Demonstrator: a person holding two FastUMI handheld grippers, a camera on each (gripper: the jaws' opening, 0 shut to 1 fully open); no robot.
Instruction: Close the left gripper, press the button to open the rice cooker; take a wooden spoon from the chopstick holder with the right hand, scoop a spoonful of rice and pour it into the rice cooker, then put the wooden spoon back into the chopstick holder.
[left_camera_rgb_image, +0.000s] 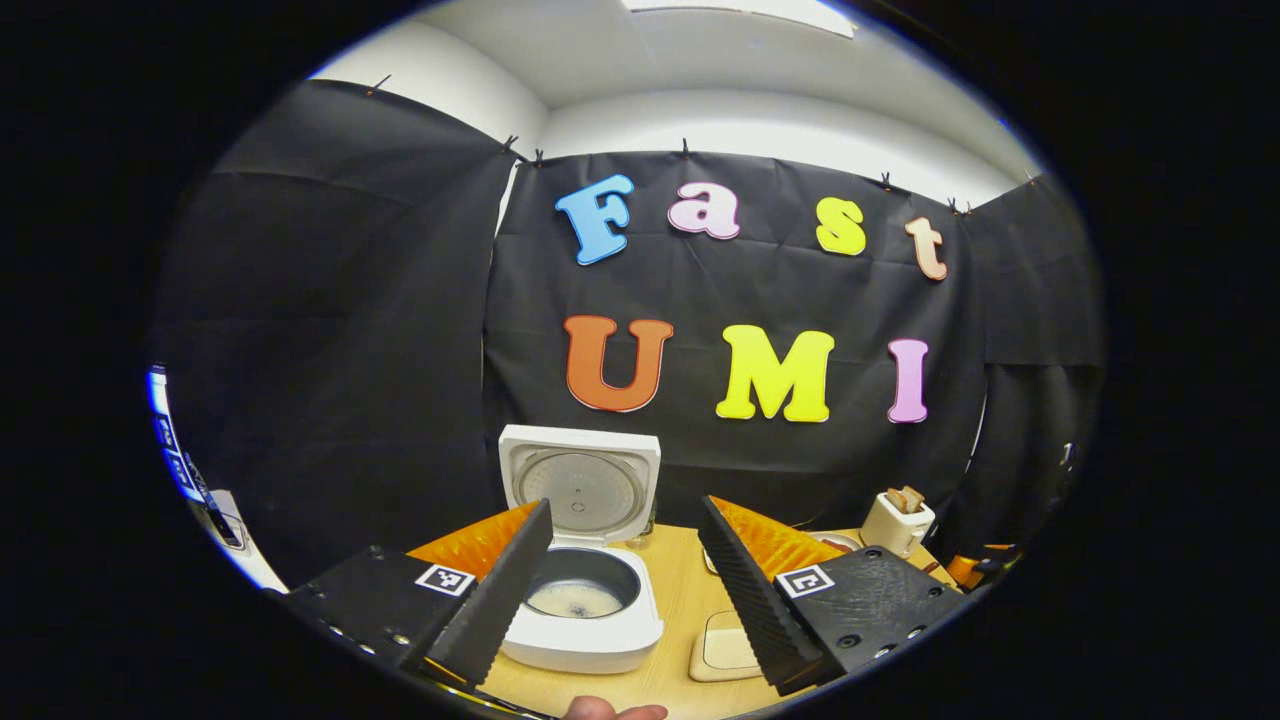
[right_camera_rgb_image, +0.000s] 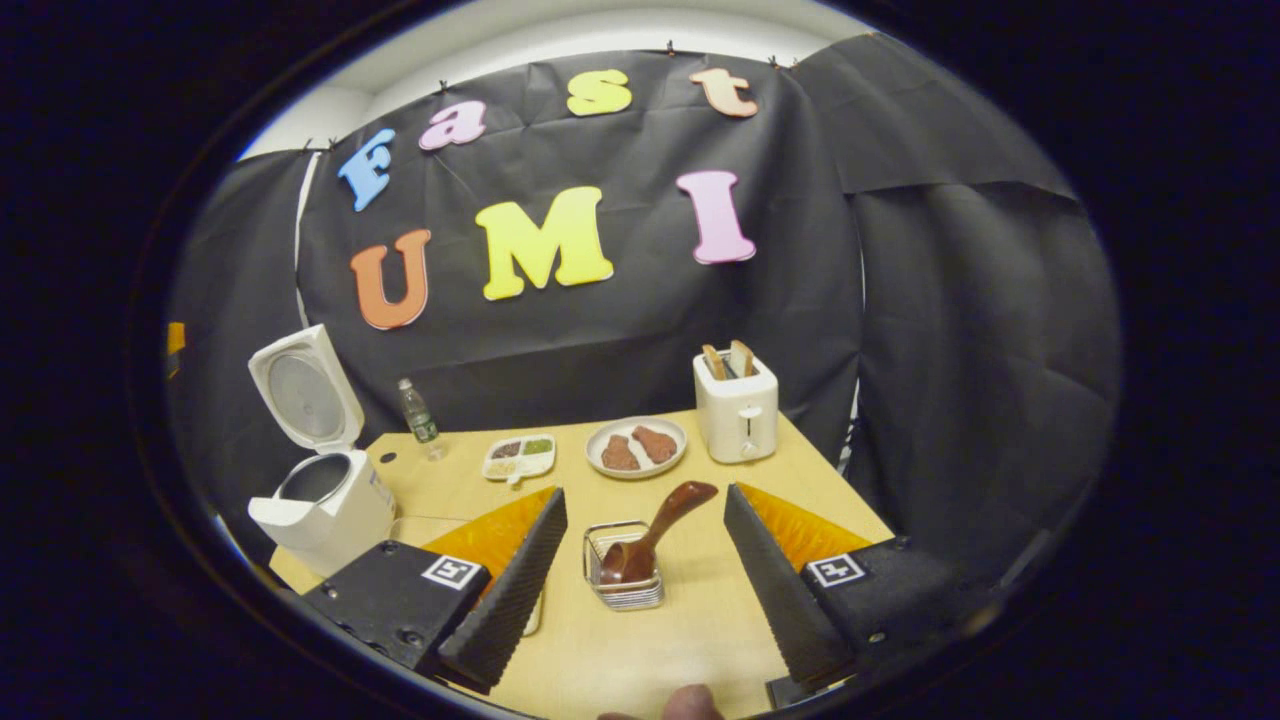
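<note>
Black cloth (left_camera_rgb_image: 350, 330) hangs on the back and on both sides of the booth, in separate panels that meet at slightly wrinkled seams. Small clips (left_camera_rgb_image: 510, 145) pin its top edge. Above the cloth, in the left gripper view, a white wall (left_camera_rgb_image: 760, 125) curves up to a white ceiling (left_camera_rgb_image: 640, 50), where the edge of a bright light panel (left_camera_rgb_image: 740, 10) glows. In the right gripper view the cloth drapes down past the far right edge of a pale wooden bench (right_camera_rgb_image: 640, 640), whose top is smooth and evenly lit.
</note>
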